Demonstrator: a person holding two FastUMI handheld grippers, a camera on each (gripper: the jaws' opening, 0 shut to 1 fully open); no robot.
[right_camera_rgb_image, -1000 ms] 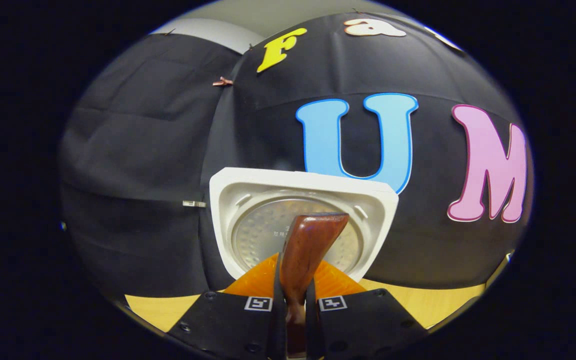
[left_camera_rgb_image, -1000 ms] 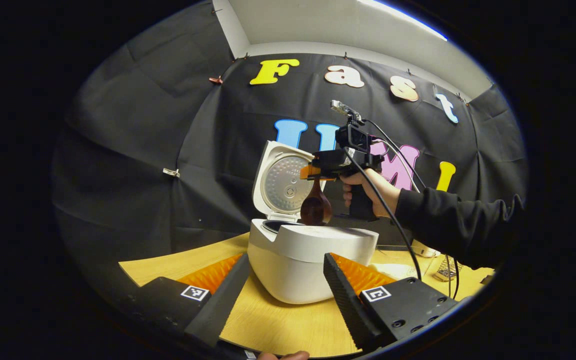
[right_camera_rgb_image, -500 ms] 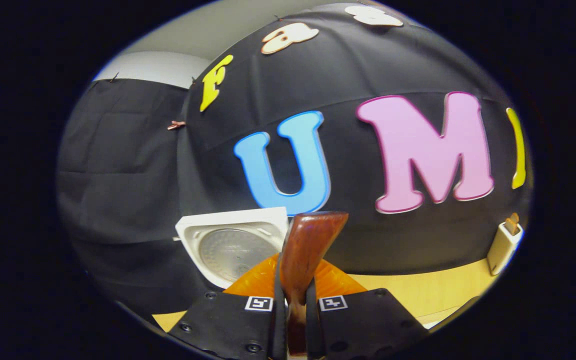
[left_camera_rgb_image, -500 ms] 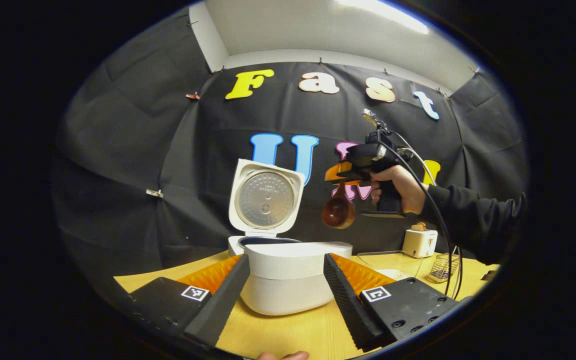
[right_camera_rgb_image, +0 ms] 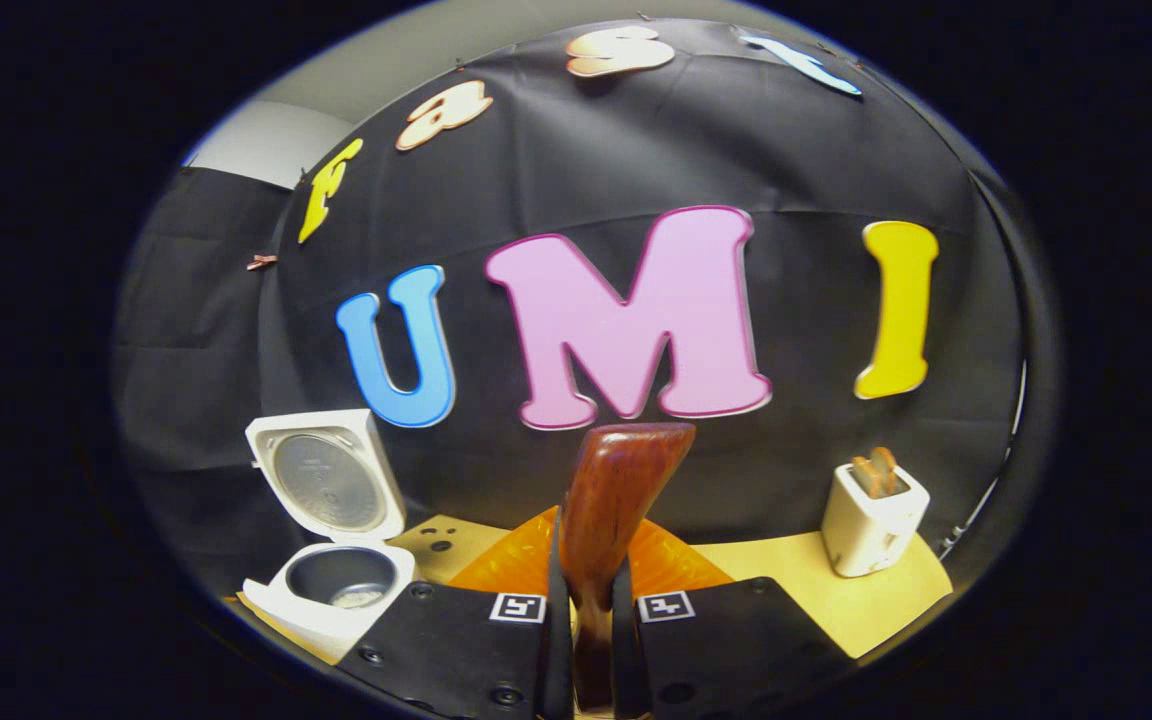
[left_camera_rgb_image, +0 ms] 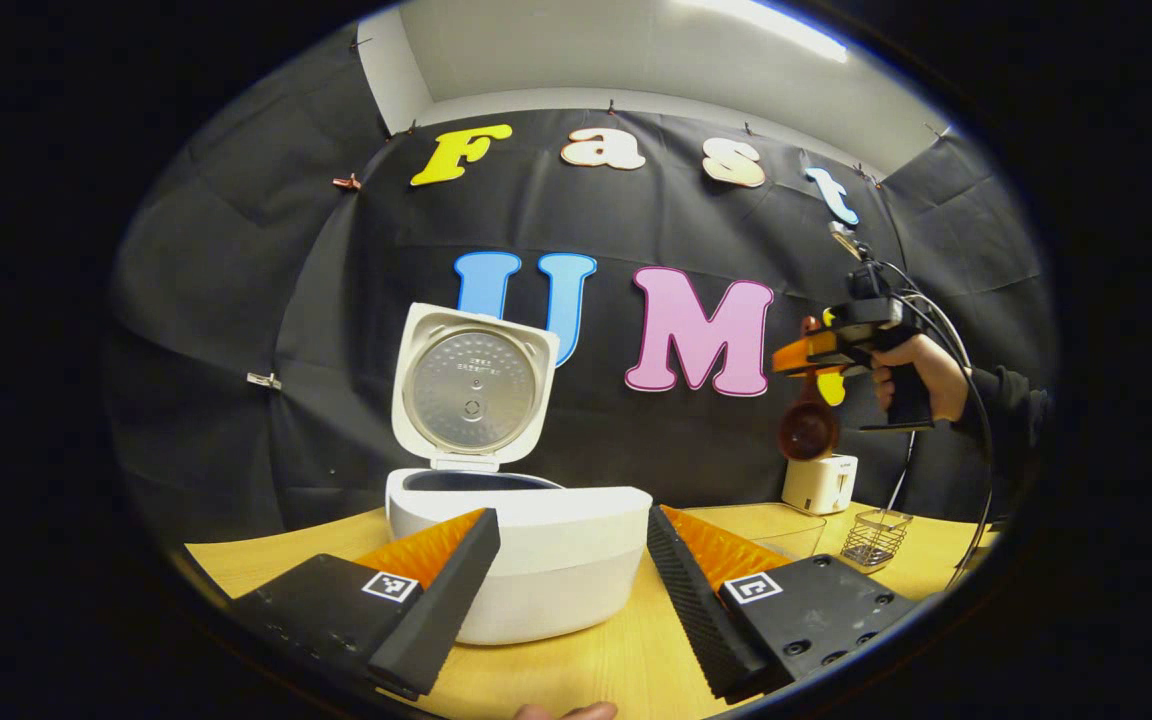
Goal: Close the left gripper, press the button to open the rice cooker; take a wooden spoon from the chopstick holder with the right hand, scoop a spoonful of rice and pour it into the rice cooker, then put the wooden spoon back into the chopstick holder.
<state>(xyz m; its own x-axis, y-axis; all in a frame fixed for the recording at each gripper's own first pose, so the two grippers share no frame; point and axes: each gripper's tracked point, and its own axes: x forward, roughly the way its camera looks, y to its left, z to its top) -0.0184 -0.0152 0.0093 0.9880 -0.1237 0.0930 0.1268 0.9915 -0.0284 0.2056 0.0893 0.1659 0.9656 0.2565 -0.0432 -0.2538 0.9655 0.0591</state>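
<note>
The white rice cooker stands on the wooden table with its lid swung up. In the right gripper view the cooker sits at lower left with a little rice in its pot. My left gripper is open, its fingers either side of the cooker's front, not touching it. My right gripper is shut on the handle of the wooden spoon. In the left gripper view that gripper is high at the right, held by a hand, and the spoon's bowl hangs below it, above the wire chopstick holder.
A small white toaster stands at the back right of the table; it appears as the toaster with bread in its slots. A clear container lies between the cooker and the holder. A cable hangs from the right gripper.
The right gripper has carried the spoon away from over the cooker, to the right and over the toaster and holder area. The left gripper has drawn back slightly and stays open.
</note>
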